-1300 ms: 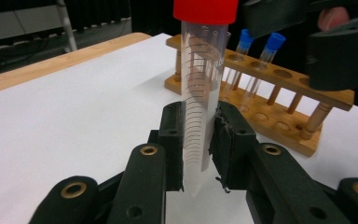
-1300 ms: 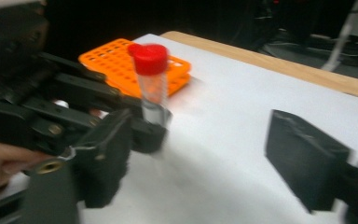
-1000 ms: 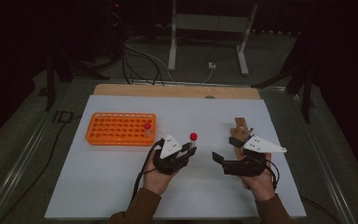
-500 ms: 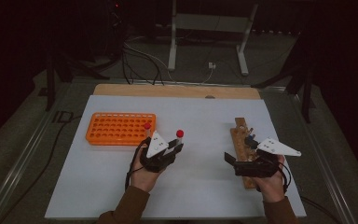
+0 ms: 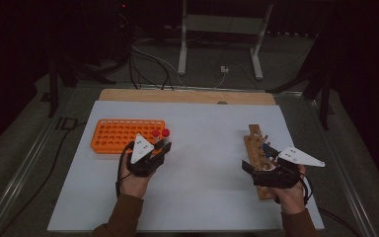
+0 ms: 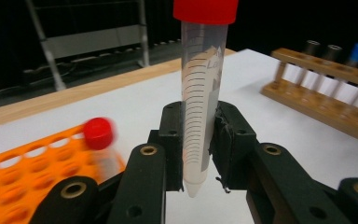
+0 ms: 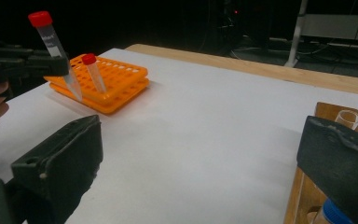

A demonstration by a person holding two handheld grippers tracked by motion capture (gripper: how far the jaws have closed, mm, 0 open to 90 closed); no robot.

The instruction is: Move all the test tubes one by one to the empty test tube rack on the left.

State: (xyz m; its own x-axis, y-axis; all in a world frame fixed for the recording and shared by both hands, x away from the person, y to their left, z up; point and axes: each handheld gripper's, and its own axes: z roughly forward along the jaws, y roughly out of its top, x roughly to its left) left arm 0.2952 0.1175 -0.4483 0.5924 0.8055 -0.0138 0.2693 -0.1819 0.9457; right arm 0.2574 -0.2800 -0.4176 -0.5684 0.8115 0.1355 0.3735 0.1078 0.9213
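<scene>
The left hand-held gripper [image 6: 198,163] pinches a red-capped tube [image 6: 200,102] upright between its pads, low on the body, the conical tip showing below them. Just beside it to its left stands the orange rack [image 5: 123,134] with another red-capped tube [image 7: 93,70] leaning in a corner hole. The right hand-held gripper [image 7: 200,163] stands spread wide with nothing between its jaws, over the wooden rack [image 5: 256,148]. The left gripper view shows the tube's graduation marks; the high view does not.

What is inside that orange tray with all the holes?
One red-capped tube stands tilted in a corner hole of the orange tray; the other holes that show look empty. The left tongs hold a second red-capped tube beside it, covering part of that corner from above.
</scene>
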